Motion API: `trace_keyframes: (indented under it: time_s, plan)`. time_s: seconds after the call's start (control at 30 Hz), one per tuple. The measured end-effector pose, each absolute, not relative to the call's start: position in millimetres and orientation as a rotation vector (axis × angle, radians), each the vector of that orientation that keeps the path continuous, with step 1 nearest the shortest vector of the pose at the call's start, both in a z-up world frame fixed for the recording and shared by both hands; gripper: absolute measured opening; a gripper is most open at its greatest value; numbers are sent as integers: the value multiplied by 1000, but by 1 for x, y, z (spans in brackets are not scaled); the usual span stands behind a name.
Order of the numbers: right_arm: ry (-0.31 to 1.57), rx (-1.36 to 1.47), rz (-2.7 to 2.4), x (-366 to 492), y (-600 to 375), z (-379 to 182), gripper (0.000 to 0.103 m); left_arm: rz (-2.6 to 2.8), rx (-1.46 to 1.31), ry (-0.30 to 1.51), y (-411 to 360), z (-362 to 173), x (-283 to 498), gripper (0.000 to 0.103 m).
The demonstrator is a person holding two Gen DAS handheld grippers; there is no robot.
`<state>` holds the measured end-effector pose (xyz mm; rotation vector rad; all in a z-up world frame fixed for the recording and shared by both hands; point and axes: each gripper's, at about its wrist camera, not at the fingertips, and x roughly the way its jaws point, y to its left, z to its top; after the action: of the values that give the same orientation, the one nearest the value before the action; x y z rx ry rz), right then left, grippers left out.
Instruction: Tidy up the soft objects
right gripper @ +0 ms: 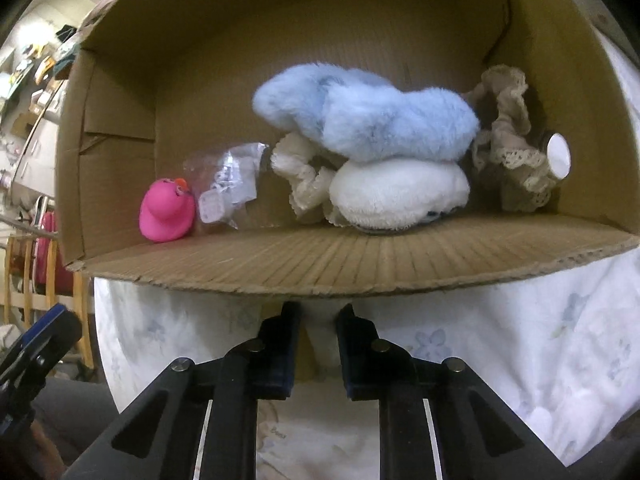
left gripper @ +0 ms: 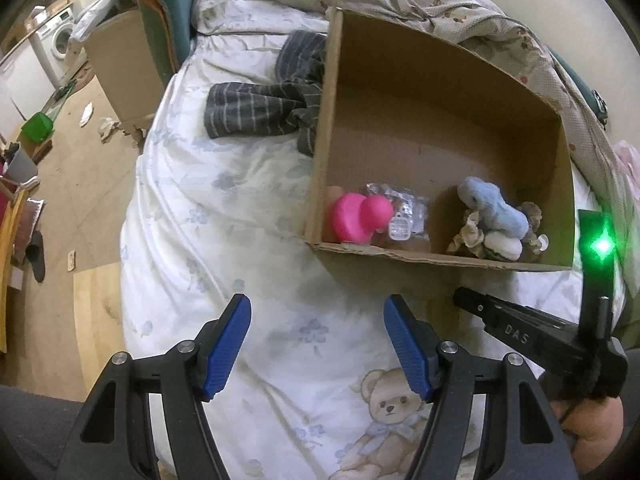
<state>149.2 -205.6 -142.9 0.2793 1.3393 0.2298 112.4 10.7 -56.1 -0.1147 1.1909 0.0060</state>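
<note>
I see a big bed with a white flowery cover and a teddy bear picture. To its left the room has a tan floor and a washing machine. A cardboard box sits on the bed. Inside it lie a blue plush toy, a white one under it, and a pink duck. My left gripper has its fingers wide apart, holding nothing. My right gripper has a small gap, holding nothing.

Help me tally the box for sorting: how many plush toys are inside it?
2. The blue plush lies on top of the white plush, right of centre in the cardboard box. Lace fabric beside them may hide others.
</note>
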Motion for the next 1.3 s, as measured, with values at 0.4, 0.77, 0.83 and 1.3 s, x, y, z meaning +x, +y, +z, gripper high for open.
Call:
trace_keyframes:
  time_s: [0.4, 0.77, 0.83, 1.3]
  plan:
    - [1284, 403, 261, 125, -243, -109, 15, -57, -80, 1264, -36, -83, 126, 66]
    - [1269, 497, 215, 104, -288, -101, 15, -201, -39, 1335, -84, -117, 131, 66]
    - [1267, 502, 211, 103, -290, -100, 15, -227, -30, 1350, -94, -125, 131, 66]
    - [1271, 493, 209, 101, -282, -101, 15, -268, 21, 1360, -124, -145, 129, 9]
